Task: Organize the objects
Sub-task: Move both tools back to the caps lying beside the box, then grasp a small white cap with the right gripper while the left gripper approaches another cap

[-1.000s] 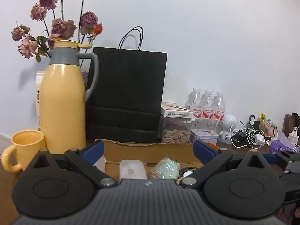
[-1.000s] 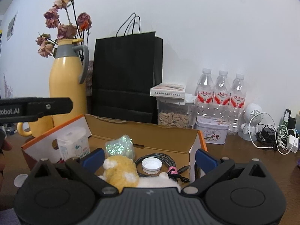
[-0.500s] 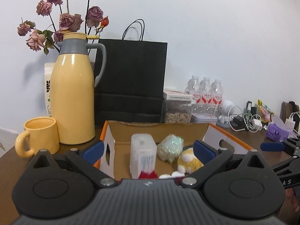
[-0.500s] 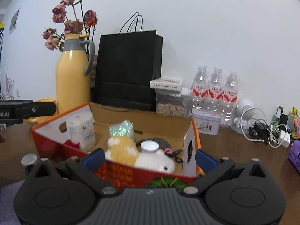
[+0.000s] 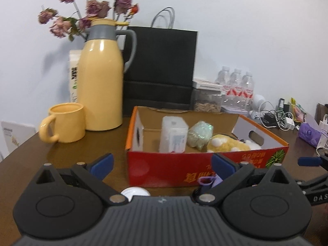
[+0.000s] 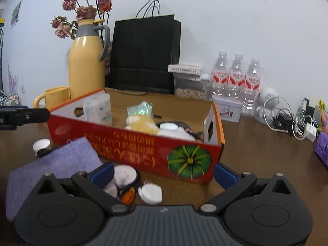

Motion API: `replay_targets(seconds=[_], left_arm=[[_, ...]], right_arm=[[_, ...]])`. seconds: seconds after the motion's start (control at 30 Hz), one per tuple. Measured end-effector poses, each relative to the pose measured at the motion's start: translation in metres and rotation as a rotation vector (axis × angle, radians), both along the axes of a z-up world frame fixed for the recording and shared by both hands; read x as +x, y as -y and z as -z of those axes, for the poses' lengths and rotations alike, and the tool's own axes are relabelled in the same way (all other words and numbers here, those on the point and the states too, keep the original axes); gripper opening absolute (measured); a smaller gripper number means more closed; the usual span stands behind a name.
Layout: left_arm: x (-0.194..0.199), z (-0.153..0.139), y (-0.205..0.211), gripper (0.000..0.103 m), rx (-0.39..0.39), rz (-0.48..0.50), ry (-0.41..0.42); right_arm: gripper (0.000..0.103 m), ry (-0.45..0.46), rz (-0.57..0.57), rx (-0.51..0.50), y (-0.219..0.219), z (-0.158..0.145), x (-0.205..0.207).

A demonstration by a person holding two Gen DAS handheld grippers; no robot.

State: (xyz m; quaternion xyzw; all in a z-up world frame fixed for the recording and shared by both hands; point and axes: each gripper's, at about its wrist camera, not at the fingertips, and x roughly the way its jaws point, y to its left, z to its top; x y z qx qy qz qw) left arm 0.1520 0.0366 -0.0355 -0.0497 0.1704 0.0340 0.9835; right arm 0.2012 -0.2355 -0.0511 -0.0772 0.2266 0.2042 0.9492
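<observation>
The red cardboard box sits mid-bench, already holding a tissue pack, a yellow plush and a glittery bundle, presumably the collecting point. At its 7 o'clock lie strays: a purple cloth and 2 white caps. Both the left gripper and right gripper hover with jaws spread wide, holding nothing. The small items under the right gripper are partly hidden and hard to identify.

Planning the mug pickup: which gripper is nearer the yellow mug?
Left. The left gripper sits in front of the yellow mug, slightly to its right; the right gripper is farther right, before the box's pumpkin end.
</observation>
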Motion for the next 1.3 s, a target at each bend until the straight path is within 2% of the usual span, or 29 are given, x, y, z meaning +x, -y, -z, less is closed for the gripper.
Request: replay_targets(seconds=[0.27,0.4,0.57,0.7,0.83,0.93,1.0,1.3], left_arm=[[-0.015,0.002,-0.014,0.103,-0.043,-0.063,-0.010],[-0.019,0.002,-0.018,0.103,-0.062,-0.068,-0.005],[-0.016,0.003,-0.020,0.103,-0.069,-0.071,-0.016],[-0.015,0.004,-0.020,0.103,-0.069,-0.079,-0.021],[-0.016,0.004,-0.020,0.103,-0.068,-0.082,-0.020],[-0.015,0.005,-0.020,0.103,-0.067,-0.085,-0.024],[-0.015,0.005,-0.020,0.103,-0.067,-0.086,-0.026],[-0.013,0.007,-0.021,0.103,-0.062,-0.091,-0.036]], right_arm=[[0.101,-0.048,0.000,-0.021,0.007,0.008,-0.013],[0.087,-0.072,0.007,-0.035,0.005,0.011,-0.010],[0.075,-0.103,0.011,0.008,0.009,0.012,-0.001],[0.057,-0.135,0.002,0.038,0.008,0.013,0.009],[0.048,-0.145,-0.002,0.039,0.002,0.015,0.018],[0.036,-0.180,-0.004,0.029,-0.002,0.018,0.025],[0.026,-0.191,-0.001,0.032,-0.002,0.019,0.027],[0.025,-0.160,-0.005,0.034,-0.002,0.017,0.021]])
